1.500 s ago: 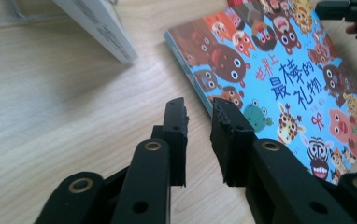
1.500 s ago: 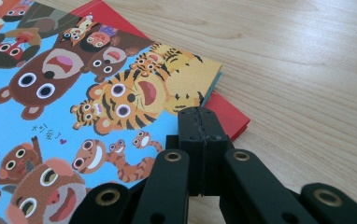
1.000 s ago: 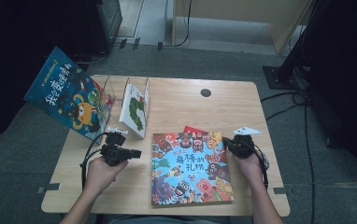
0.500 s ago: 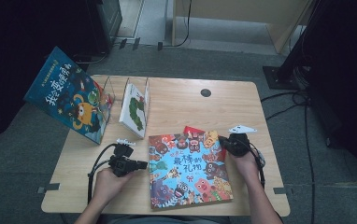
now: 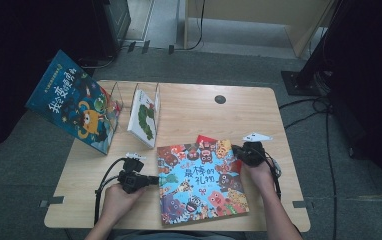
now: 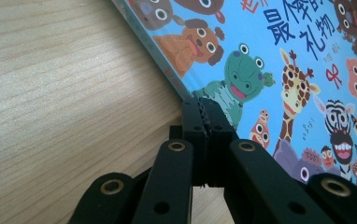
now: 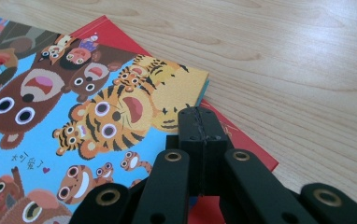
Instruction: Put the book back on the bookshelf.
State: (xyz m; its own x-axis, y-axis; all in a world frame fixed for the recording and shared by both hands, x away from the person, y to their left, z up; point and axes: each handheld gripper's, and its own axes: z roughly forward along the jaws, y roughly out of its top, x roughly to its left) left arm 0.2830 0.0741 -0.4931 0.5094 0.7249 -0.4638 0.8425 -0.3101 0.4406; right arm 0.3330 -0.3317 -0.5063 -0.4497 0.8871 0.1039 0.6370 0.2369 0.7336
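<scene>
On the near half of the wooden table (image 5: pixel 189 107) the big blue animal picture book (image 5: pixel 201 182) is lying flat, cover up, slightly askew, with a red book (image 5: pixel 206 140) peeking out from under its far edge. Both grippers are working at its sides with jaws clenched and holding nothing: the left gripper (image 5: pixel 154 179) is pressing its closed tips against the book's left edge (image 6: pixel 203 112), and the right gripper (image 5: pixel 235 151) is resting its closed tips over the upper right corner (image 7: pixel 200 122), probably so that the two can nudge or square the book rather than lift it. At the far left a clear wire book rack (image 5: pixel 135 97) is standing; a white book with a green caterpillar (image 5: pixel 145 119) is sitting upright in one slot, and a dark blue monster book (image 5: pixel 74 107) is leaning against its left end, seemingly half over the table's edge. The rack's other slots are apparently free, though its thin wires are hard to read.
</scene>
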